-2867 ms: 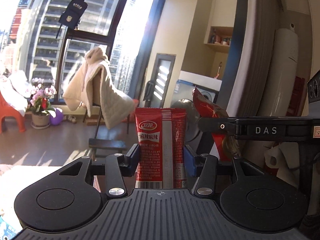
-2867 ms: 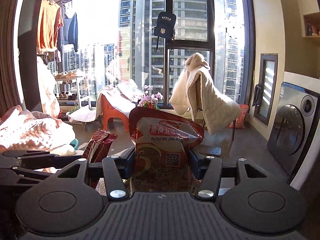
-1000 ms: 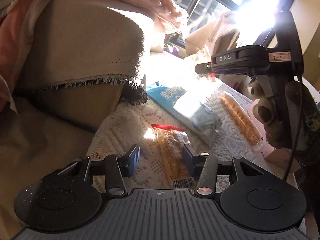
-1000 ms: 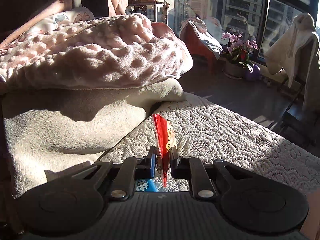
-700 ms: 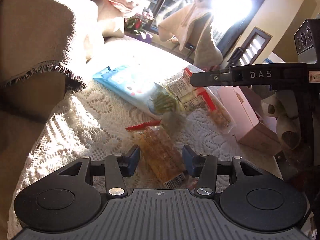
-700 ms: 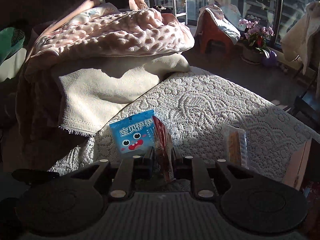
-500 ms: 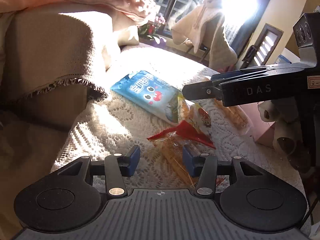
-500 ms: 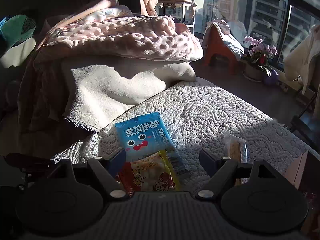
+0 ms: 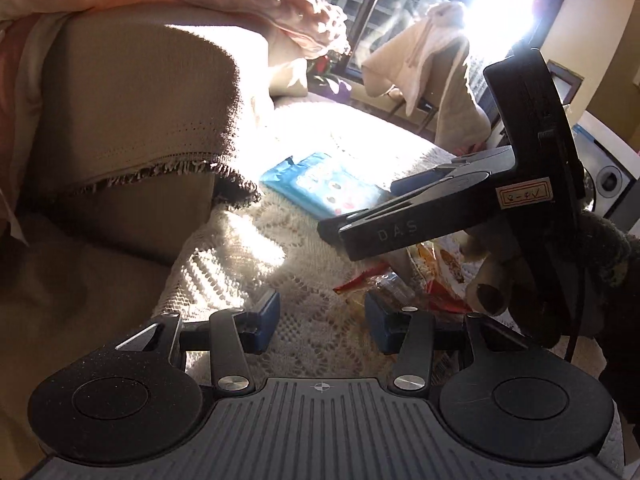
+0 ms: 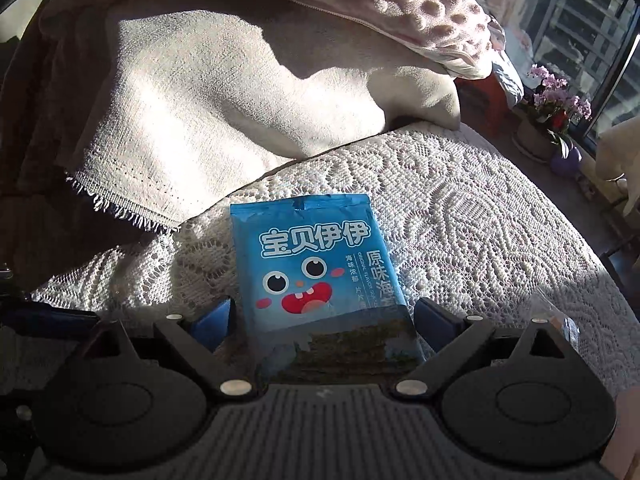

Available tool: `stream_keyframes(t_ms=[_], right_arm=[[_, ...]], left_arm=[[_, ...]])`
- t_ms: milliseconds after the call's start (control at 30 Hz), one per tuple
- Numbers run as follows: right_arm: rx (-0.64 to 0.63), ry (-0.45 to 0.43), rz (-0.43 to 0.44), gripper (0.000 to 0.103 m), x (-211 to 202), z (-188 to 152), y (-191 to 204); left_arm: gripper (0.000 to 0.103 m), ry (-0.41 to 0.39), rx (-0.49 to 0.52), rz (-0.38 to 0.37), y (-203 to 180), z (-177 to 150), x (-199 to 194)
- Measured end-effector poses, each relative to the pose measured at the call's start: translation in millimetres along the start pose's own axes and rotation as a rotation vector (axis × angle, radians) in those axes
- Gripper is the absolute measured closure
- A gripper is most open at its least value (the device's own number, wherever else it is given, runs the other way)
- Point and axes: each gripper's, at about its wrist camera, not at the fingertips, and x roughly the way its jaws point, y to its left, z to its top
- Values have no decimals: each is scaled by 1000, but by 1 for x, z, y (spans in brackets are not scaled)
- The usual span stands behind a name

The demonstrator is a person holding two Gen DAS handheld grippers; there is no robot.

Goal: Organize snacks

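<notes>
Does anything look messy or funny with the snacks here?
A little. The snacks lie loose on the lace cover. The blue snack packet lies flat and slightly crooked, between the open right tongs. Beside the open left tongs, a red-and-yellow packet pile looks crumpled and jumbled. Nothing looks spilled.

Strong sunlight through tall dark-framed windows (image 9: 384,20), high-rise facades beyond the glass. Glare washing out the upper right of the left view. A white lace cover (image 10: 480,216) spread over the surface, half in sun, half in shadow. Beside it a beige fringed throw (image 10: 192,112) draped over bulky furniture, with a pink bubble-textured blanket (image 10: 420,12) piled on top. Near the window, a chair hung with a cream garment (image 9: 436,76), potted pink flowers (image 10: 556,100) on a dark floor. Yellowish wall (image 9: 596,40) at right.
</notes>
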Motion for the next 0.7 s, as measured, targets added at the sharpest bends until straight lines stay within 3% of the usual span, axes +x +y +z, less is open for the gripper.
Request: stream_keyframes(t_ms=[167,200,267,300,433,500,567,700], right_arm=[[194,14,42,8,4,-10,-34],[203,7,26,16,0,-12,-34],[215,2,13,22,-10,-10,-33],[249,-38,30,27,-22,-9,-35],[354,-257,45,27,-88,-2,-45],[371,-325,42,27,-117,-1,-48],[388,-339,31,26,-138,-6,-53],[410,-258,-20,26,-156,-44,-58]], left_arm=[[51,11,28,-4,-8,-1,-1],[51,13,32,-1,-8,-1,-1],[51,14,37,5,-9,0,-2],[51,13,42,10,-10,2,1],[51,11,49,11,-14,4,6],[51,10,55,10,-17,4,4],[51,9,56,2,-20,5,3],[51,32,58,-42,-28,2,1]])
